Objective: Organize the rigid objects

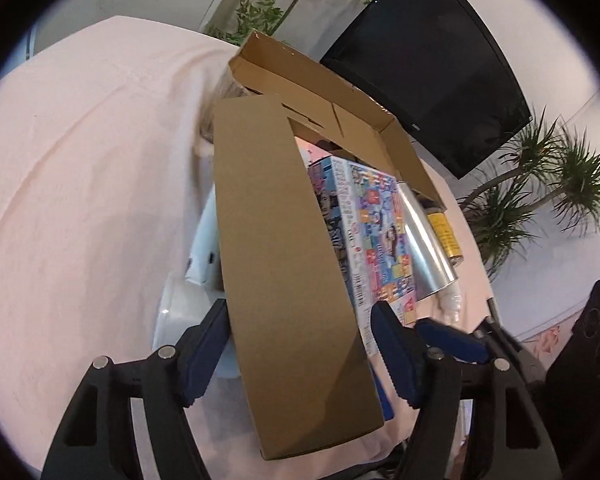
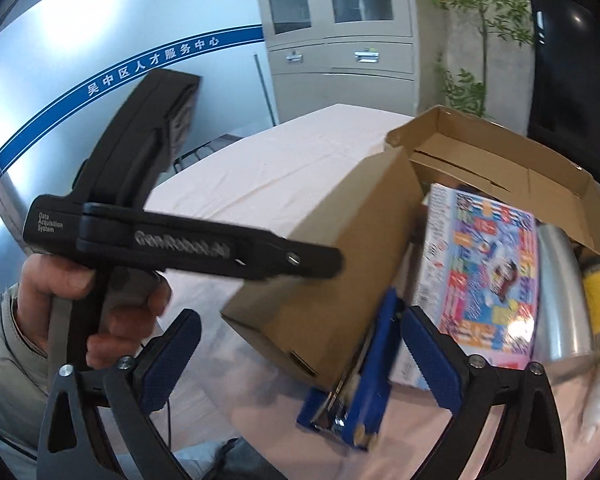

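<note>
Pink tablecloth [image 1: 80,160]: cardboard flap [image 1: 292,280] between unclenched left gripper [image 1: 300,344] pads; right gripper [image 2: 300,364] released, straddling box corner.

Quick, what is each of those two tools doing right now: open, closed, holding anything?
Left tool: open, straddling the cardboard box flap, pads not pressing it.
Right tool: open, holding nothing; a blue stapler lies between its fingers.

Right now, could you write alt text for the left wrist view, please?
The left gripper straddles a brown cardboard flap of an open cardboard box on a pink-covered table; a colourful printed box lies inside.
</note>
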Motion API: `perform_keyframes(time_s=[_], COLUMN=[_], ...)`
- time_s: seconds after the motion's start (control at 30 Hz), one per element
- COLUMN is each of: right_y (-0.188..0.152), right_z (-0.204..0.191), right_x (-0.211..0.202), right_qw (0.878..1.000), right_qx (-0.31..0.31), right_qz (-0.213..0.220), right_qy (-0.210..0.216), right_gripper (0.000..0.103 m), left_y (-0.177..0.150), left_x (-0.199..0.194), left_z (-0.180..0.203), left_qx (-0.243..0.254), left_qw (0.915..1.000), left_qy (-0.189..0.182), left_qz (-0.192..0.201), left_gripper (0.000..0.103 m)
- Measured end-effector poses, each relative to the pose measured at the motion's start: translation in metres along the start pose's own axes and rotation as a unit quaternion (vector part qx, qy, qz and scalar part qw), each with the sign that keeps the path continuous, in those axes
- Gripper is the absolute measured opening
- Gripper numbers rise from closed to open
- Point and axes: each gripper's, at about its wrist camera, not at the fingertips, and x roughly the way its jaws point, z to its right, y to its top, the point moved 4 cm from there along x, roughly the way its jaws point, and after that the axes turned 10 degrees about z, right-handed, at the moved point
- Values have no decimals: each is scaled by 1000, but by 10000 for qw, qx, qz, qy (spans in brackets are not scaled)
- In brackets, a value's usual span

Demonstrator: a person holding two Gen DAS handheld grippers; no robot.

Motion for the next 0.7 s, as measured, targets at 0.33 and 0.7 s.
perform_keyframes(time_s=[0.33, 0.7], right_y=[6, 4], right_z=[30, 65], right_x=[-22, -44], right_qw=[9962, 9880], right_qx=[828, 1544], right_qz=[109, -23], right_qy=[-266, 13], right_gripper=[73, 15], left_y=[10, -34], left_x=[13, -22], left_z=[59, -7], left_qx=[425, -378], left_qw=[9903, 9991], left_qy=[-1303, 154], left_qz=[-220, 129], left_gripper=[62, 62])
